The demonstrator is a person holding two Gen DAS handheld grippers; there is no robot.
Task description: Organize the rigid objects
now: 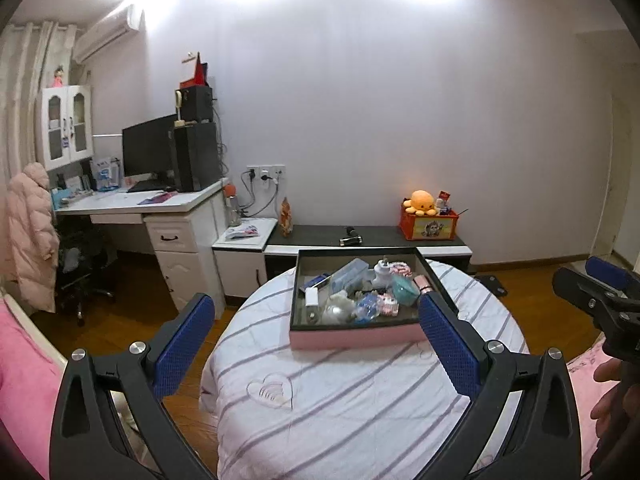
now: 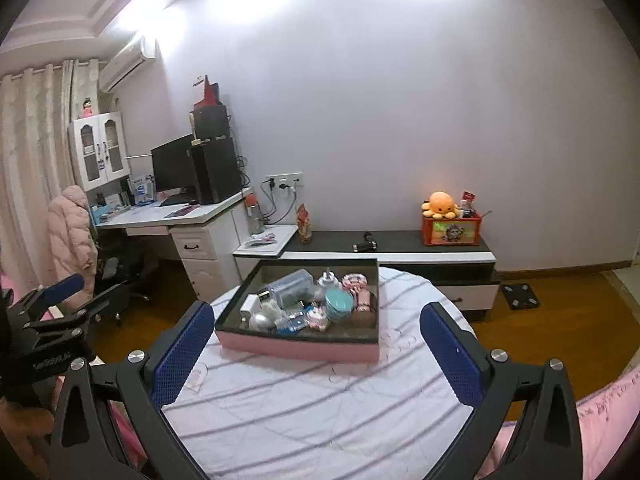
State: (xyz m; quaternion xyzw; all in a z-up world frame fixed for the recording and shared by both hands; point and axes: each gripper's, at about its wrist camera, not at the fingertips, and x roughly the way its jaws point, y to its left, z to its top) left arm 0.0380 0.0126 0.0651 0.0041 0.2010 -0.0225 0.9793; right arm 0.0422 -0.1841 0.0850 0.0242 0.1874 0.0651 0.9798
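Both tongs hovering wide open, gripping nothing. Pink tray (image 1: 356, 338) of jumbled small items sitting on table (image 1: 340, 400), straight ahead of left tongs (image 1: 316, 340), ahead-left of right tongs (image 2: 316, 354); long axis lying crosswise. Left tongs appearing better aligned.

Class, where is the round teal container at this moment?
The round teal container lies inside the pink tray on the striped table, right of centre among the clutter, beside the pink tube; the left wrist view shows it near the tray's right wall.
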